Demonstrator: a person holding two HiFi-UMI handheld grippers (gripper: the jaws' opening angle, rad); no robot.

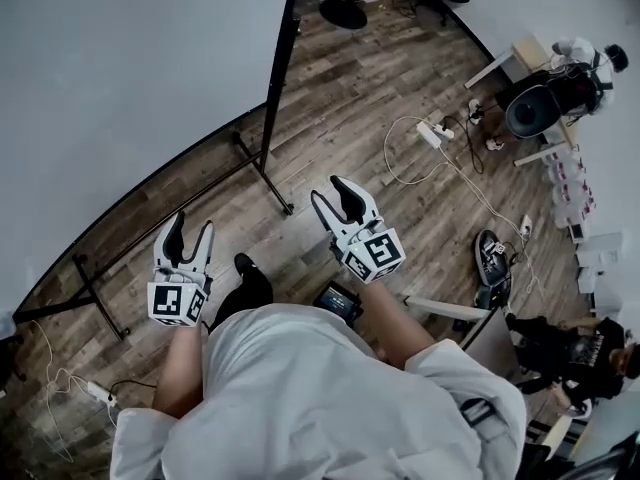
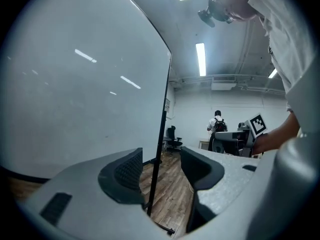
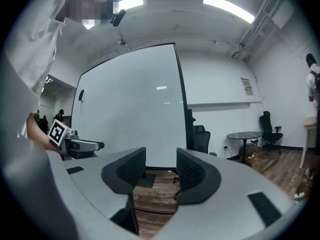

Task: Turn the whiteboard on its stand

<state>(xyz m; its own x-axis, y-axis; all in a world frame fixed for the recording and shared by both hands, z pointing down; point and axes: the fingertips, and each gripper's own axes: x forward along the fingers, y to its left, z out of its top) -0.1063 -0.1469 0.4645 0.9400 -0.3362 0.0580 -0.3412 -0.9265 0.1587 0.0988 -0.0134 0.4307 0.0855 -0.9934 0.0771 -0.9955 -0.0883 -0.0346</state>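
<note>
A person is holding 2 grippers level before the whiteboard (image 1: 130, 58), which is standing on its black stand (image 1: 278, 78) ahead and to the left. The left gripper (image 1: 190, 230) and right gripper (image 1: 335, 194) are both keeping their jaws spread, pinching nothing.

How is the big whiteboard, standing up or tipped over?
Standing up: the whiteboard rises straight on its black stand, whose feet rest on the floor.
</note>
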